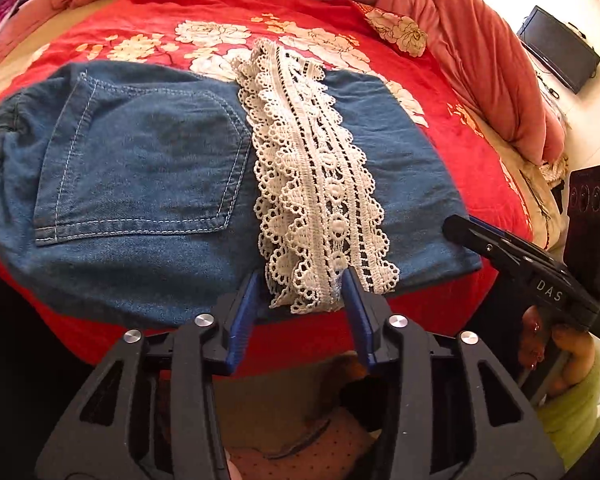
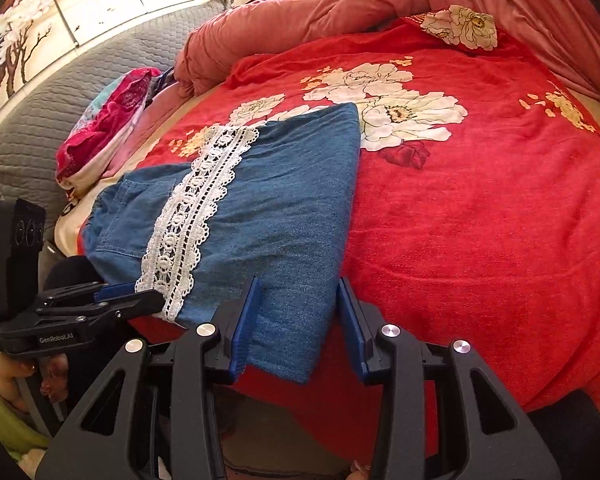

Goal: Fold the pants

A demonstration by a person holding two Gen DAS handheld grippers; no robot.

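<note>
The folded blue denim pants (image 1: 148, 168) lie flat at the near edge of the red floral bedspread (image 1: 204, 12), with a back pocket (image 1: 140, 160) up and a white lace trim band (image 1: 316, 184) across the top. My left gripper (image 1: 302, 280) is open, its blue jaws either side of the lace's near end. My right gripper (image 2: 298, 304) is open over the denim's (image 2: 284, 200) near right corner; it also shows at the right in the left wrist view (image 1: 452, 226). The left gripper (image 2: 148, 298) shows beside the lace (image 2: 192, 216) in the right wrist view.
A bunched pink duvet (image 1: 452, 8) lies along the back and right of the bed. A grey quilted headboard (image 2: 60, 92) and patterned clothes (image 2: 112, 120) sit at the left. A dark box (image 1: 560, 46) stands on the floor at the right.
</note>
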